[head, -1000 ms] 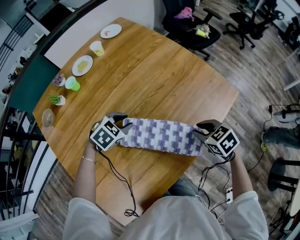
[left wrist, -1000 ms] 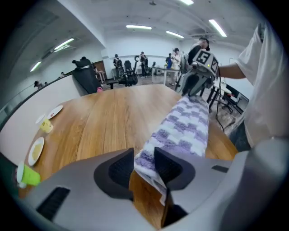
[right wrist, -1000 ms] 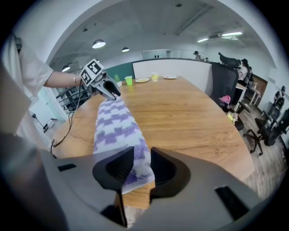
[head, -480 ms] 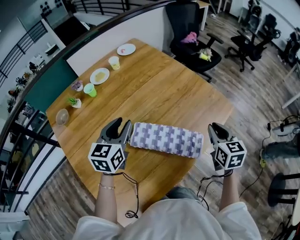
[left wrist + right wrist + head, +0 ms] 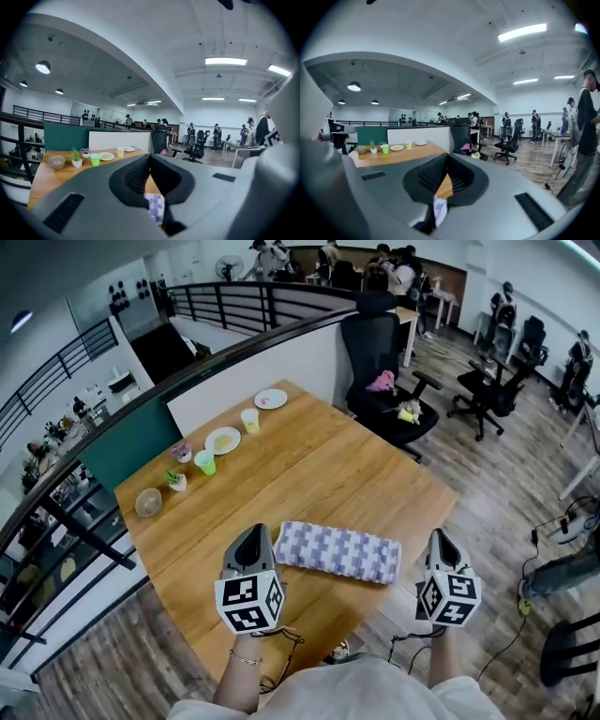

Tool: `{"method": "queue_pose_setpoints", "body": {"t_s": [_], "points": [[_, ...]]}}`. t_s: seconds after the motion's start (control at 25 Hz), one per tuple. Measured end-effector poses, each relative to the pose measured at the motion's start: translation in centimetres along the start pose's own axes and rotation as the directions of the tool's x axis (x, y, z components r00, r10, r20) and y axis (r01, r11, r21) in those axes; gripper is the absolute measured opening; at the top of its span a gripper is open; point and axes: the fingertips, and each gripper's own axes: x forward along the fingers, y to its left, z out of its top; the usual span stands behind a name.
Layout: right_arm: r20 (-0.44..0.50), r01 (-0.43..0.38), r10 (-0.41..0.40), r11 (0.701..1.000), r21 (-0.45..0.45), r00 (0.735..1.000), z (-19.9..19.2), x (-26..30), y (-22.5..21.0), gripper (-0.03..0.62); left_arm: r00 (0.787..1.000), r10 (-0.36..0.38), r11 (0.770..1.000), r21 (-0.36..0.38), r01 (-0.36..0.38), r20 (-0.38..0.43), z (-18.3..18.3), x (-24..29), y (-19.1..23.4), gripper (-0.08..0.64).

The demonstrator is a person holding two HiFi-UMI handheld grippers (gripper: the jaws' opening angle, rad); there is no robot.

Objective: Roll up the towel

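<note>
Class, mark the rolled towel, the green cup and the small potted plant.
rolled towel (image 5: 339, 552), head view, middle of its top.
green cup (image 5: 204, 463), head view, its side wall.
small potted plant (image 5: 175, 482), head view, its white pot.

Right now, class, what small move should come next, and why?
The towel already lies rolled on the table, and the left claw and right claw have just closed on nothing, clear of it; so probably just rest both aside.

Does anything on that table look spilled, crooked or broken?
Nothing stands out. The towel lies tidily rolled on the table, and the cups stand upright beside the plates along its left edge. No spill shows.
</note>
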Motion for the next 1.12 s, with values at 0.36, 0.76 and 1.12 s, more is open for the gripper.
{"method": "queue_pose_setpoints", "body": {"t_s": [0.36,0.76,1.12], "points": [[0.019,0.018,-0.018,1.0,-0.023,1.0,-0.1,-1.5,-0.2,0.0,1.0,0.021,1.0,0.005,-0.021,0.007,-0.8,-1.8,0.2,0.003],[-0.022,-0.03,0.029,0.999,-0.034,0.999,-0.7,-1.0,1.4,0.0,1.0,0.011,1.0,0.017,-0.011,0.008,-0.6,-1.8,0.2,0.003],[-0.013,-0.028,0.027,0.999,-0.038,1.0,-0.5,-1.2,0.6,-0.001,1.0,-0.004,1.0,0.008,0.004,0.002,-0.6,-1.6,-1.2,0.003]]}}
